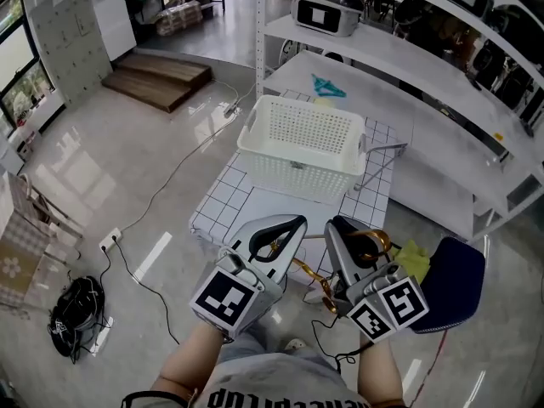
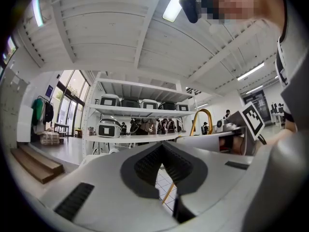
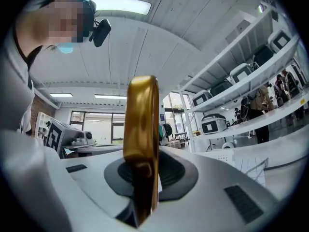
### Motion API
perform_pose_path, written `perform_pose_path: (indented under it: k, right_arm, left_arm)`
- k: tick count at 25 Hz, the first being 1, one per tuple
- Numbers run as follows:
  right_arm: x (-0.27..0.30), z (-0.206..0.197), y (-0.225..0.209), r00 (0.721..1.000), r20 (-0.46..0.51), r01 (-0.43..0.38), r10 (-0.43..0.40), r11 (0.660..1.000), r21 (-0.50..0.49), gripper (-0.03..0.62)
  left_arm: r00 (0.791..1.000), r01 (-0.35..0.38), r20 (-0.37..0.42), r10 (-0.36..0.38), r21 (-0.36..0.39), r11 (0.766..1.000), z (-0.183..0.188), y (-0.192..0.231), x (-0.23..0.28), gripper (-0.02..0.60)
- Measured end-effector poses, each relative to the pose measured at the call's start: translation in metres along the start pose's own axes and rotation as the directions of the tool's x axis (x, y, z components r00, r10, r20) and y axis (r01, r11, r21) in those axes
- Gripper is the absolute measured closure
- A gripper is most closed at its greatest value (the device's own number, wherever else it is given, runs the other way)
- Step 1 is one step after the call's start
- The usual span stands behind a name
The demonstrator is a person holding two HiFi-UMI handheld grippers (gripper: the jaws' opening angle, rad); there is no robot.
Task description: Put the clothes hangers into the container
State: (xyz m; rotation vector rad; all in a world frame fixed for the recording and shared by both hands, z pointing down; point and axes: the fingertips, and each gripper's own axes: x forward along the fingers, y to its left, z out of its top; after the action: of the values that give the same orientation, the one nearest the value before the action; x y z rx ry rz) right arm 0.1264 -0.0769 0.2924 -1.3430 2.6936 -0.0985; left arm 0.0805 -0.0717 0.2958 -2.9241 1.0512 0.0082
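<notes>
Here, the right gripper clamps a gold hanger (basket ahead).

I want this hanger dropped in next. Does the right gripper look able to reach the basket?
Probably yes. The right gripper, jaws shut on the hanger, points toward the basket. Only bare table lies between them, and the basket's top is open.
</notes>
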Motion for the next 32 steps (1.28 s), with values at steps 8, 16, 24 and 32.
perform_pose_path:
  k: [8,16,24,32]
  right_arm:
    - [0.038,-0.006,0.004,0.998,-0.001,0.059,-0.059,0.998,-0.007,0.539]
    - [0.072,-0.010,0.006,0.994,-0.003,0.109,-0.109,0.994,-0.012,0.539]
    - [0.104,-0.008,0.010,0.990,0.005,0.140,-0.140,0.990,-0.024,0.539]
    - [0.127,0.008,0.018,0.988,0.020,0.157,-0.156,0.986,-0.063,0.539]
  left_arm:
    - [0.999,0.047,-0.006,-0.047,-0.011,0.999,-0.005,0.045,-0.004,0.568]
    - [0.996,0.094,-0.008,-0.094,-0.021,0.995,-0.007,0.082,-0.003,0.568]
    - [0.993,0.120,-0.015,-0.120,-0.024,0.993,-0.012,0.117,-0.012,0.568]
    - [0.993,0.121,-0.014,-0.121,-0.031,0.992,-0.013,0.146,-0.028,0.568]
